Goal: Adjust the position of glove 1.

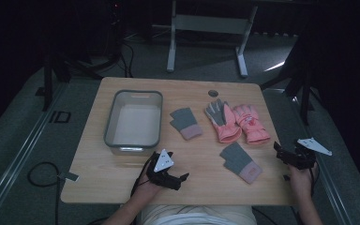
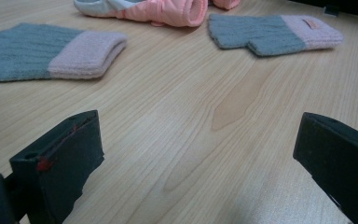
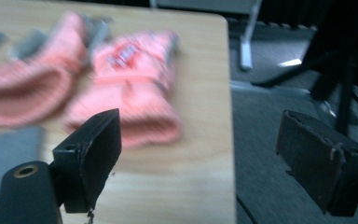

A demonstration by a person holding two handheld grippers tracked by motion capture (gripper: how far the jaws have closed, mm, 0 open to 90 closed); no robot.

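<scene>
Two grey knit gloves with pink cuffs lie flat on the wooden table: one mid-table (image 1: 185,123) (image 2: 51,55), one nearer the front right (image 1: 241,161) (image 2: 275,33). Two pink padded gloves (image 1: 236,123) (image 3: 126,88) lie side by side behind them, and one shows in the left gripper view (image 2: 158,10). My left gripper (image 1: 180,180) (image 2: 196,158) rests low over bare wood at the front, open, nothing between its jaws. My right gripper (image 1: 281,152) (image 3: 196,154) hovers at the table's right edge, open and empty, with the pink gloves ahead of it.
A grey-rimmed rectangular bin (image 1: 134,119) stands empty at the left of the table. A round hole (image 1: 213,93) sits near the far edge. Beyond the table stand a white metal frame (image 1: 206,28) and dark stands. A cable (image 1: 42,173) lies on the floor at left.
</scene>
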